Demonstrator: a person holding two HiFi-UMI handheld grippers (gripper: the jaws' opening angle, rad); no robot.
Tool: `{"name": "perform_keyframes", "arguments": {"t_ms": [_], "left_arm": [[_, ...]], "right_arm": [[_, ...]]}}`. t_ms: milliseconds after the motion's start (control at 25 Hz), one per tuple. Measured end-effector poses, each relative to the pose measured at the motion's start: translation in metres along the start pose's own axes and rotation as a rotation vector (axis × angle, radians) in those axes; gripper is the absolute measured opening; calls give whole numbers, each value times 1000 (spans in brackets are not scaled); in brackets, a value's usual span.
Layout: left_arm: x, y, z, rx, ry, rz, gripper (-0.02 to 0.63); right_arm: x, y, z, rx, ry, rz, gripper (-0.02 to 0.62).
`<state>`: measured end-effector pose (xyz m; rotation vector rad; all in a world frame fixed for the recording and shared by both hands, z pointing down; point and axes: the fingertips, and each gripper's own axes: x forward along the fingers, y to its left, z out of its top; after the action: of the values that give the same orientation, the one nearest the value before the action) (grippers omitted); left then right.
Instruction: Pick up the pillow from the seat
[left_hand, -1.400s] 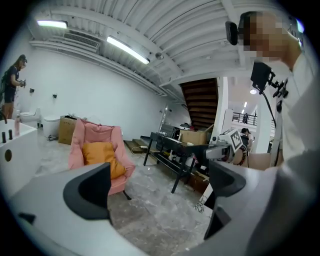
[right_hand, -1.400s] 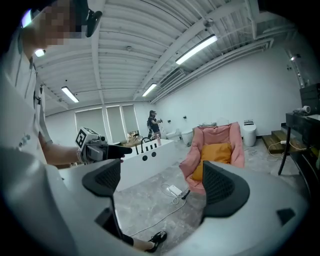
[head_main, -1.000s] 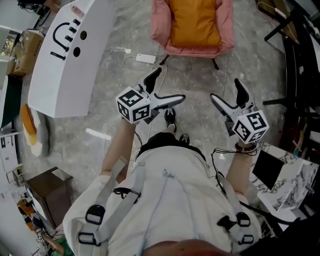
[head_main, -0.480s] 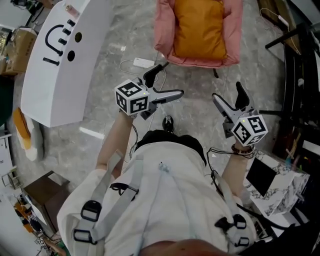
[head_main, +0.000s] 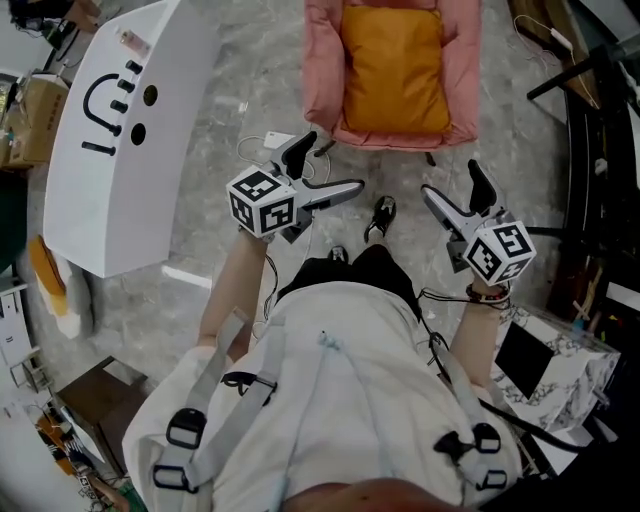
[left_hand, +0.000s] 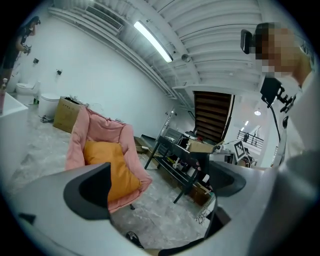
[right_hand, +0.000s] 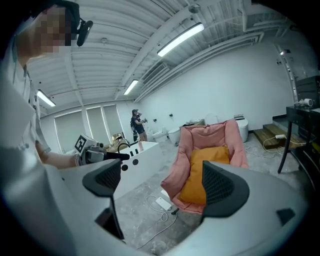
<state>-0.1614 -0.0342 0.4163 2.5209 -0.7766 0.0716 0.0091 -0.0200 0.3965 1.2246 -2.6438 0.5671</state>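
Left claw (head_main: 330, 168) released, jaws wide apart, nothing between them; right claw (head_main: 452, 185) the same, gaping and empty. Both are held up at chest level in mid-frame, tips aimed toward the top of the frame. The orange square fabric pillow (head_main: 392, 70) is well ahead of both, at upper centre of the head view, lying flat against the seat and back of the pink padded folding chair (head_main: 322, 70), well apart from either claw. Its slightly longer side runs top-to-bottom in the frame, away from the person. It sits about midway between the two claws' lines, so neither is clearly nearer; in the right gripper view it shows in the jaw gap, while in the left gripper view it is off to the left behind one jaw, so the right claw looks better lined up. Probably a reach forward and down is needed, likely one claw on each side edge. A white power brick (head_main: 278, 142) with its cable lies on the grey marble-pattern floor (head_main: 250, 60) near the chair's foot.
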Motion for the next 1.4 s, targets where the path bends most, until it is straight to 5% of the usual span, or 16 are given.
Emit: {"name": "perform_keyframes", "arguments": {"t_ms": [240,600,1040,1400], "left_arm": [[30,37,21,-31,-24,63,589],[121,107,50,-154,-1,189,589],[201,143,69,-172,43,218,589],[242,233,70,-264,144,236,589]], "right_arm": [[33,-39,26,1,-31,39,486],[71,-161,55,82,-4,46,486],[121,-240,81,74,24,121,485],[194,-302,73,177,113,84,486]]}}
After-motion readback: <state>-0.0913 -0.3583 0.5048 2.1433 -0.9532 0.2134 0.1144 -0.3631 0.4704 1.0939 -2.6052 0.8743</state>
